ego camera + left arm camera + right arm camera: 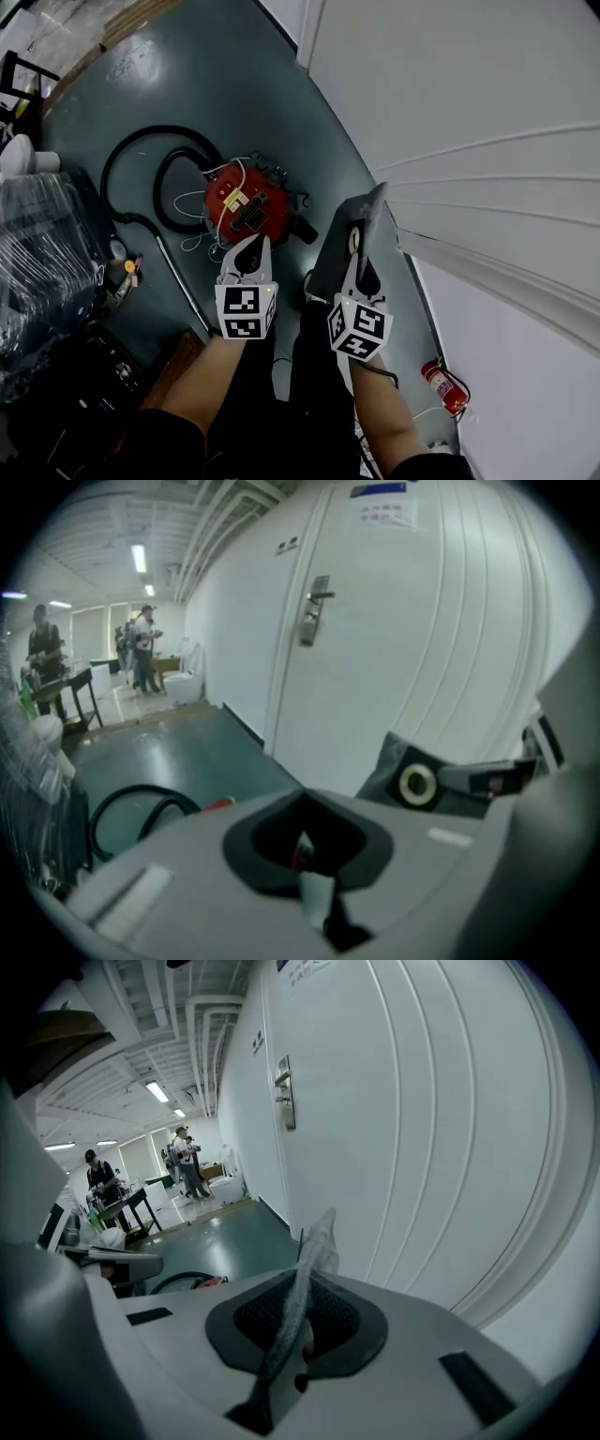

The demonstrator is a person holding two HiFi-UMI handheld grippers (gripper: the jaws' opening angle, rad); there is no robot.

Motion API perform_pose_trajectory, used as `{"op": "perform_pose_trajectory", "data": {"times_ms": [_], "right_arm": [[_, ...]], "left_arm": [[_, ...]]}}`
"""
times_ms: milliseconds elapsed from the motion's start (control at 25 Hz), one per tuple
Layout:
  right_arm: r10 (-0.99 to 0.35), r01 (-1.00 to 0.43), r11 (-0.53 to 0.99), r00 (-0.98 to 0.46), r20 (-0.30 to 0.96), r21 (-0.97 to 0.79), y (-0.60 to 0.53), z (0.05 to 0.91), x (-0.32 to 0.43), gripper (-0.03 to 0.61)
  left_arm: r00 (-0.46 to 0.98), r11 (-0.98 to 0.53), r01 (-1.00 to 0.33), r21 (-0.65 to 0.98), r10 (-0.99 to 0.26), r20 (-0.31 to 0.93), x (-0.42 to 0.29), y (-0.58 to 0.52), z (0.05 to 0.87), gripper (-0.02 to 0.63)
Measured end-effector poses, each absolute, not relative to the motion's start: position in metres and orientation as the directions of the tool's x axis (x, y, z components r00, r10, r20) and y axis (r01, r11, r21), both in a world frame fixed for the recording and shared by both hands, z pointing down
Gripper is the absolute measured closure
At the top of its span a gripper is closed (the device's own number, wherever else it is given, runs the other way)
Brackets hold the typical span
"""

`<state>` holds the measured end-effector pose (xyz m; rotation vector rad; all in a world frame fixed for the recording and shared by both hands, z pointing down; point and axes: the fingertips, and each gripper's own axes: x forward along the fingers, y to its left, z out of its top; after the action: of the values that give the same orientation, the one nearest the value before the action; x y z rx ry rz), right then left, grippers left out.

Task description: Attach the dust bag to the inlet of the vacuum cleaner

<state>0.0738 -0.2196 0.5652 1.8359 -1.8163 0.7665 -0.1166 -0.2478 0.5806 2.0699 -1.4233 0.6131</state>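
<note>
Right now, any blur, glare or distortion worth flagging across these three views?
Head view: sharp, dark at left, glare patch on the floor, vacuum cleaner clear. Left gripper view: heavy fisheye, the door bulges. Right gripper view: same bending; the dust bag close to the lens is soft.

No lettering is legible. The white paper notice (pixel 380 516) on the white panelled door (pixel 422 649) blurs out, as does the small dark wall plate (pixel 287 546).

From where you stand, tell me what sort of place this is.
Probably a workshop or lab hall rather than a home: a painted grey-green floor, a red fire extinguisher, and exposed ceiling pipes with strip lights overhead.
</note>
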Motion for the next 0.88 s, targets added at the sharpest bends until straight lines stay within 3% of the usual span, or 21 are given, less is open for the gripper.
{"op": "perform_pose_trajectory", "data": {"times_ms": [400, 760, 880], "right_arm": [[-0.668, -0.996, -0.073, 0.008, 0.744, -0.055, -0.200, 0.693, 0.079, 0.557], [-0.613, -0.988, -0.128, 0.008, 0.790, -0.089, -0.183, 0.780, 0.065, 0.558], [-0.590, -0.982, -0.163, 0.015, 0.807, -0.101, -0.176, 0.800, 0.061, 0.558]], "left_arm": [[0.327, -0.370, -0.924, 0.096, -0.635, 0.700, -0.114, -0.252, 0.688, 0.614], [0.224, -0.450, -0.888, -0.099, -0.609, 0.761, -0.152, -0.265, 0.750, 0.610], [0.185, -0.466, -0.874, -0.139, -0.582, 0.792, -0.169, -0.269, 0.769, 0.539]]}}
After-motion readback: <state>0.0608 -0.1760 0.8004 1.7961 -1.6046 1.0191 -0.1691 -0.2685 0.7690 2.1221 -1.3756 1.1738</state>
